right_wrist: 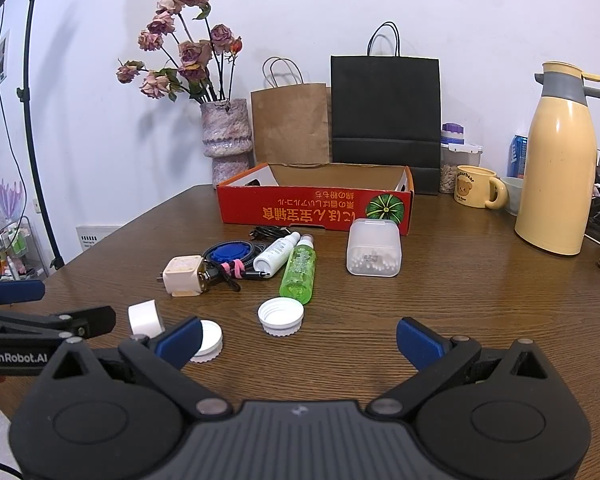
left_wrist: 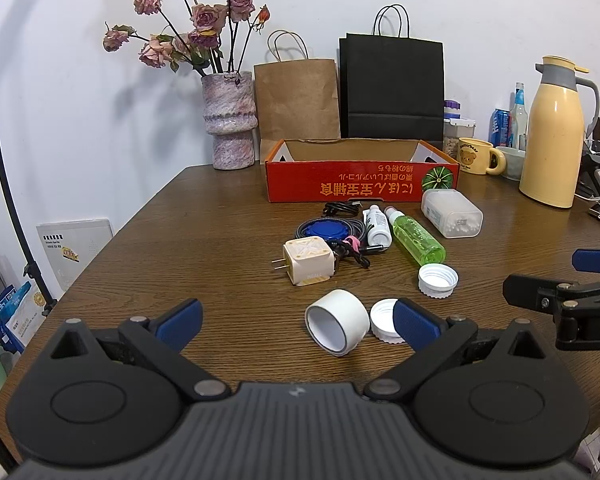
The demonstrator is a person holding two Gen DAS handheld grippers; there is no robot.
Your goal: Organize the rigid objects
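Observation:
An open red cardboard box (left_wrist: 340, 190) (right_wrist: 312, 210) stands at the back of the wooden table. In front of it lie a cream plug charger (left_wrist: 308, 262) (right_wrist: 184, 276), a blue disc with tangled cables (left_wrist: 326, 232) (right_wrist: 230, 252), a small white bottle (left_wrist: 376, 226) (right_wrist: 278, 256), a green bottle (left_wrist: 418, 234) (right_wrist: 298, 274), a clear box of cotton swabs (left_wrist: 452, 212) (right_wrist: 374, 248), two white caps (left_wrist: 438, 280) (right_wrist: 281, 316) and a white tape roll (left_wrist: 337, 321) (right_wrist: 145, 316). My left gripper (left_wrist: 296, 326) is open, the roll between its fingers. My right gripper (right_wrist: 298, 340) is open and holds nothing.
A vase of dried roses (left_wrist: 230, 120), a brown bag (left_wrist: 296, 96) and a black bag (left_wrist: 392, 84) stand behind the box. A yellow thermos (right_wrist: 560, 160), a bear mug (right_wrist: 474, 192) and jars occupy the right side. A lamp stand (left_wrist: 4, 140) rises at the left.

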